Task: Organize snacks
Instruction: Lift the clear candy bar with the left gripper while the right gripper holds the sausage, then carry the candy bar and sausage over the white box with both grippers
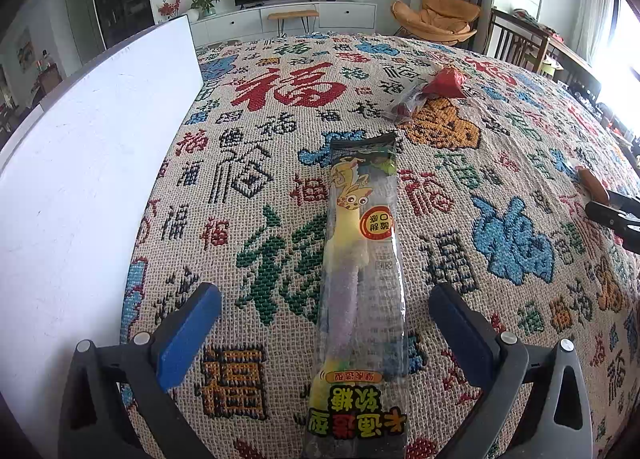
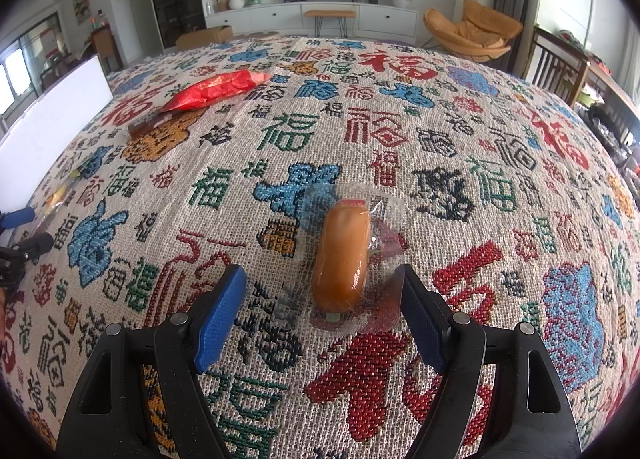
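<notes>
The left gripper (image 1: 324, 323) is hanging with its fingers spread wide on either side of the long candy packet (image 1: 360, 279), touching nothing; the packet is lying flat on the patterned tablecloth (image 1: 500, 163), running lengthwise between the blue pads, so a squeeze across its narrow width looks like the plan. The right gripper (image 2: 322, 311) is likewise standing open around the sausage (image 2: 340, 255), which is lying in its clear wrapper on the same cloth; the right pad is sitting just beside the wrapper's edge, and whether it is touching I cannot tell. Each snack seems lined up for a grasp, none yet lifted.

Taking the candy packet as the landmark: a white board (image 1: 80, 179) is standing well to its left, probably marking where the snacks are going. The red bag (image 1: 444, 83) is lying beyond it to the right, with a small clear-wrapped snack just beside that bag. The sausage is lying to its right. Nothing is blocking either grasp, though the clear wrapper could slip.
</notes>
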{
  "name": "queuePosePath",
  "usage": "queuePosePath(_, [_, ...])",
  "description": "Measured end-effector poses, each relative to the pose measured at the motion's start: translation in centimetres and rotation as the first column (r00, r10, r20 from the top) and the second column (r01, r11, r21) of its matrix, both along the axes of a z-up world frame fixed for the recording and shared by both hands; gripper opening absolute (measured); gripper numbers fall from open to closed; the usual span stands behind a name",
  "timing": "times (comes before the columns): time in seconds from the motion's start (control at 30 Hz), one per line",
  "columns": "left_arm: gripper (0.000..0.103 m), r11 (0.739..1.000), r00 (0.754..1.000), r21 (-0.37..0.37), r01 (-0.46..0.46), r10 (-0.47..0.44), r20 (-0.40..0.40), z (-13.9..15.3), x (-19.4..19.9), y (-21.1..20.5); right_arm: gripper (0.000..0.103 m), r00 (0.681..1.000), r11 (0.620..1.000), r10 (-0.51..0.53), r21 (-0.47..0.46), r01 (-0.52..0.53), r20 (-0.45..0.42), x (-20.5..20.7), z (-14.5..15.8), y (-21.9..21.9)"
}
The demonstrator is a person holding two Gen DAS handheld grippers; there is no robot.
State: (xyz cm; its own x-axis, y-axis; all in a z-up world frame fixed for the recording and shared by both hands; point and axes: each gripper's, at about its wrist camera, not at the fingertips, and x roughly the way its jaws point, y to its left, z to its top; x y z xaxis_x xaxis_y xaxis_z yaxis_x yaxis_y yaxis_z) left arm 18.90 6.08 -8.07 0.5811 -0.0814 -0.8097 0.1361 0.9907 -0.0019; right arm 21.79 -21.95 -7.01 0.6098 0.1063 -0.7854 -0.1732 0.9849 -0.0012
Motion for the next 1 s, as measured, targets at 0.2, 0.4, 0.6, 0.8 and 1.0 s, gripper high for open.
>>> queuePosePath(0.2, [0.103, 1.0, 1.0, 0.0, 0.0, 0.0, 0.0, 0.0, 0.0, 0.0, 0.079, 1.0, 1.0, 0.0, 0.001, 0.0, 0.0, 0.0, 0.0, 0.0])
queuePosePath(0.4, [0.103, 1.0, 1.0, 0.0, -0.001, 0.001, 0.0, 0.0, 0.0, 0.0, 0.079, 1.0, 1.0, 0.0, 0.001, 0.0, 0.0, 0.0, 0.0, 0.0])
queuePosePath(0.6, [0.103, 1.0, 1.0, -0.001, -0.001, 0.001, -0.001, -0.1, -0.1, 0.2, 0.079, 1.0, 1.0, -0.002, 0.023, 0.002, 0.001, 0.0, 0.0, -0.2])
queuePosePath(0.8, [0.103, 0.998, 0.992, 0.012, 0.062, -0.06, -0.107, 0.3, 0.8, -0.1, 0.079, 0.986, 0.929, -0.033, 0.359, 0.09, -0.162, 2.2, 1.1, -6.2])
queuePosePath(1.0, [0.072, 0.995, 0.989, 0.012, 0.104, -0.102, -0.108, 0.9, 0.1, -1.9, 0.077, 0.952, 0.989, 0.02, 0.145, 0.025, -0.304, 4.8, 2.1, -2.8])
